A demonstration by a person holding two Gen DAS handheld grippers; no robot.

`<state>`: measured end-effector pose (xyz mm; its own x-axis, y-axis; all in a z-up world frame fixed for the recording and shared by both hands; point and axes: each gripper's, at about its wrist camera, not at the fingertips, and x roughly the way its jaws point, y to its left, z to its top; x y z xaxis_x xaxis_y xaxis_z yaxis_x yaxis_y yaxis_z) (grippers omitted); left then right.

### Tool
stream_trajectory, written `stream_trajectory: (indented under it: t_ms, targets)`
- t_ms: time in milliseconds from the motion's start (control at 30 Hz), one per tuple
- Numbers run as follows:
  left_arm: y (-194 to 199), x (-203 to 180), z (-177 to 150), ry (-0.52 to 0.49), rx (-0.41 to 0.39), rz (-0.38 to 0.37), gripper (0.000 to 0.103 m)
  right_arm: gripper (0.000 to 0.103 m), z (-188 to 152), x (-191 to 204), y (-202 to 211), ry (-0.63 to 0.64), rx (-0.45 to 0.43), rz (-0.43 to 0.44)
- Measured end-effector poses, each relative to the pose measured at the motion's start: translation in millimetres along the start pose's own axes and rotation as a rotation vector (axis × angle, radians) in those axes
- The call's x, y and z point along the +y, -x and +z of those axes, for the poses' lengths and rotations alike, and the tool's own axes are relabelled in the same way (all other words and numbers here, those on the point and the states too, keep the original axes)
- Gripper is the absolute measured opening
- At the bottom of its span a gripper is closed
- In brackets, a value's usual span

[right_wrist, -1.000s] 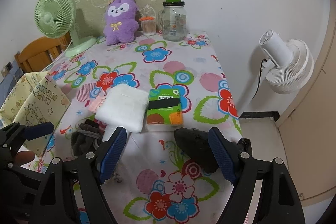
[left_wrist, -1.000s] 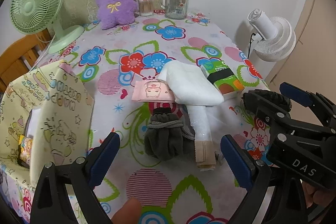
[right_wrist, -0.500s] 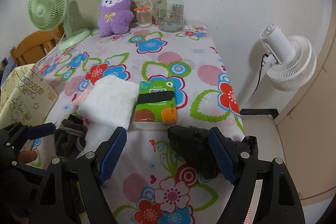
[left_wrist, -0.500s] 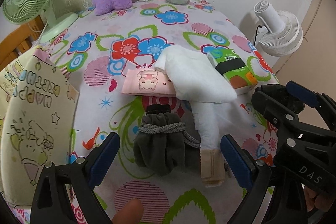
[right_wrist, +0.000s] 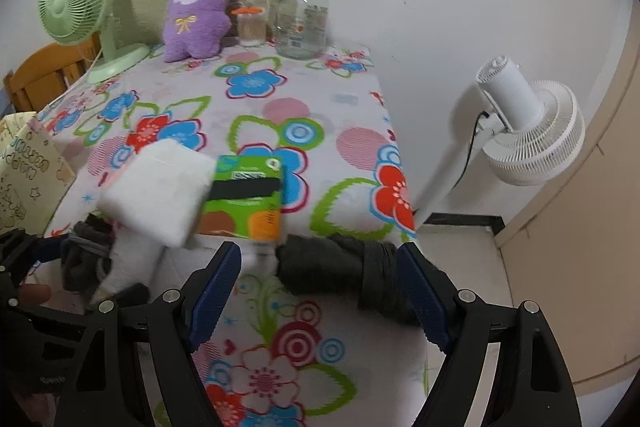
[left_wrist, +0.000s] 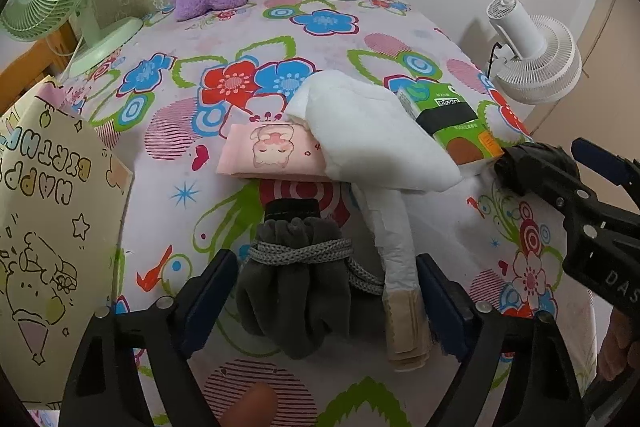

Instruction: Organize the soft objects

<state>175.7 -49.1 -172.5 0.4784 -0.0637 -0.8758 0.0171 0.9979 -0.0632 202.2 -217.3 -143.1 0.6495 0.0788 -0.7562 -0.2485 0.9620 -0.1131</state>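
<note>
The left gripper [left_wrist: 326, 301] hangs low over the near edge of the counter [left_wrist: 340, 39], its blue-padded fingers [left_wrist: 210, 297] spread wide and empty, with a grey drawstring pouch [left_wrist: 292, 291] lying between them. The pouch is soft velvety fabric, gathered at the neck by a braided cord [left_wrist: 300, 253]; it looks light and limp and will likely sag and fold when lifted. The bunched body just below the cord seems the surest place to pinch, since the cloth there is thick enough to fill the fingers, whereas the loose cord alone could slip through.

Just beside the pouch, and inside the right-hand finger, lies a rolled white pad with a beige tape end [left_wrist: 394, 267]. It touches or nearly touches the pouch, so a wide closing could catch both.

The right gripper [right_wrist: 320, 291] is likewise wide and holds nothing. A dark rolled sock or cloth bundle [right_wrist: 344, 267] lies across the gap, close against the right-hand finger at the counter's edge. It looks soft, compressible and not slippery; a squeeze across the middle of the roll should hold.

Further back sit a folded white pad [left_wrist: 372, 135], partly overlapping a pink wipes packet [left_wrist: 272, 151], and a green tissue pack [left_wrist: 452, 119] alongside. A cream paper gift bag [left_wrist: 44, 227] stands to the left, a probable destination.
</note>
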Motion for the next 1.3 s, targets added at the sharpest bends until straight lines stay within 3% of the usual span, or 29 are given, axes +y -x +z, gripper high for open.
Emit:
stream_trajectory:
  t_ms: [533, 667, 900, 1300]
  targets:
    - [1.1, 0.8, 1.1, 0.001, -0.012, 0.01, 0.074, 0.082, -6.6, -8.9, -20.1, -0.028, 0.043, 0.009]
    - [1.4, 1.6, 0.9, -0.001, -0.012, 0.008, 0.073, 0.071, -6.6, -5.3, -21.1, -0.013, 0.042, -0.024]
    - [4.5, 2.2, 0.7, -0.001, -0.013, 0.005, 0.069, 0.062, -6.8, -5.8, -19.4, -0.02, 0.039, -0.021]
    - [17.5, 10.6, 0.3, 0.011, -0.037, 0.004, 0.067, 0.055, -5.4, -3.7, -13.5, -0.039, 0.033, -0.009]
